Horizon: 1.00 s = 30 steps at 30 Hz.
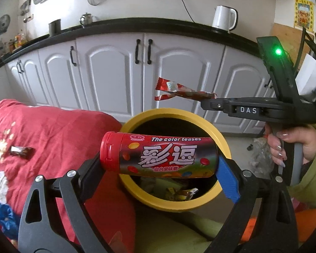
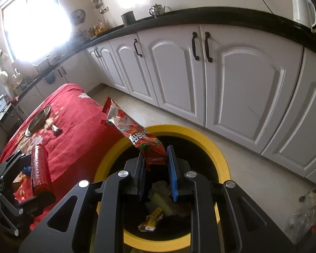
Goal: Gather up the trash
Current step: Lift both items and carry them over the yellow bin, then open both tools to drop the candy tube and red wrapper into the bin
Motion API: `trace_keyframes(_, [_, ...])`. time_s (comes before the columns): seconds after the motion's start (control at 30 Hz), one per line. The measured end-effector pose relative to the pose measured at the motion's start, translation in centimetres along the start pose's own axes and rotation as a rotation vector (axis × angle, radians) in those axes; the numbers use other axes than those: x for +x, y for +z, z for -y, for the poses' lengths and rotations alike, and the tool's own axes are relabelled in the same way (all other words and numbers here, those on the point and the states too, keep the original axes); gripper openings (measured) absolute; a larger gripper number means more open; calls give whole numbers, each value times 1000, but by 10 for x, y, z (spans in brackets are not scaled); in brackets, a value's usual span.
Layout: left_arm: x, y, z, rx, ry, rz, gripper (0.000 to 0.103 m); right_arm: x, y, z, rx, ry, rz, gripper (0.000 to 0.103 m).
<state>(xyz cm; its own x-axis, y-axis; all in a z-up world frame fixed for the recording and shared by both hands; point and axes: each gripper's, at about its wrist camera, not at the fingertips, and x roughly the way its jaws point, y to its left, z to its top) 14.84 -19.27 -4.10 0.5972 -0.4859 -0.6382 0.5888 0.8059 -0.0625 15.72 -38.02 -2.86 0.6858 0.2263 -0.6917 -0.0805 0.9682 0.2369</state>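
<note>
Left claw (image 1: 158, 168) clamps red cylindrical candy tube (image 1: 158, 154) endwise over yellow-rimmed black bin (image 1: 225, 143). Right claw (image 2: 155, 168) pinches crumpled red plastic wrapper (image 2: 134, 130) above it. Only right wrist view shows round metal plate (image 2: 37, 120) on red-clothed worktop (image 2: 73, 126).

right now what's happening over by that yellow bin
A person is clearing trash with a handheld gripper in each hand. The left gripper is clamped end to end on a red candy tube, held sideways above the yellow bin. The right gripper pinches a crumpled red snack wrapper over the same bin, which already holds some wrappers. Neither item has been dropped yet. One small dark wrapper lies on the red tablecloth, near a metal plate.
</note>
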Motion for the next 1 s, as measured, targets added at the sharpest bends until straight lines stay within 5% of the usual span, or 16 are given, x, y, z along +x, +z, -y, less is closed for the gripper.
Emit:
trace_keyframes(0.53, [39, -12, 12, 14, -49, -77, 84, 21, -20, 36, 81, -18, -71, 19])
trace_keyframes(1.0, [58, -13, 11, 15, -36, -120, 86, 28, -24, 45, 127, -3, -88, 30])
